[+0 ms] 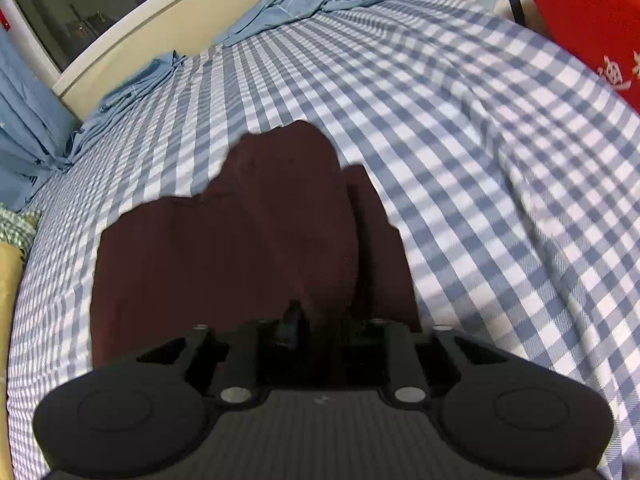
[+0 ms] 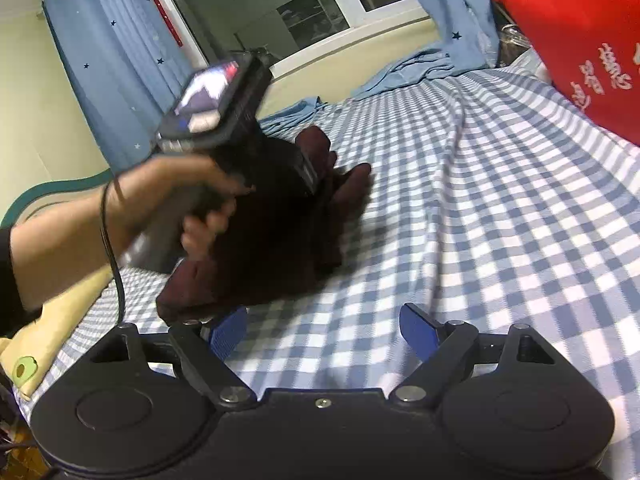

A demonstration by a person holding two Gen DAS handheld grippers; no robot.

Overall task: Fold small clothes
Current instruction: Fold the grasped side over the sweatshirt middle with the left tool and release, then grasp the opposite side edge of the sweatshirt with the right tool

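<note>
A dark maroon garment (image 1: 240, 248) lies flat on the blue-and-white checked bedsheet (image 1: 480, 160), one part folded over with a crease along its right side. My left gripper (image 1: 324, 328) points down at its near edge. The dark fingers stand a narrow gap apart, maroon cloth shows through the gap, and I see no pad pressing on it. In the right wrist view the same garment (image 2: 272, 264) lies left of centre, with a hand (image 2: 180, 188) holding the left gripper's body (image 2: 224, 120) over it. My right gripper (image 2: 324, 332) is open over bare sheet beside the garment's near corner, its blue pads (image 2: 228, 332) empty.
A red bag (image 2: 580, 48) stands at the bed's right edge. Crumpled light blue cloth (image 1: 300, 0) lies along the far edge under the window sill. Blue star-print curtains (image 2: 112, 60) hang at the back left. A yellow cushion (image 2: 48, 328) lies at the near left.
</note>
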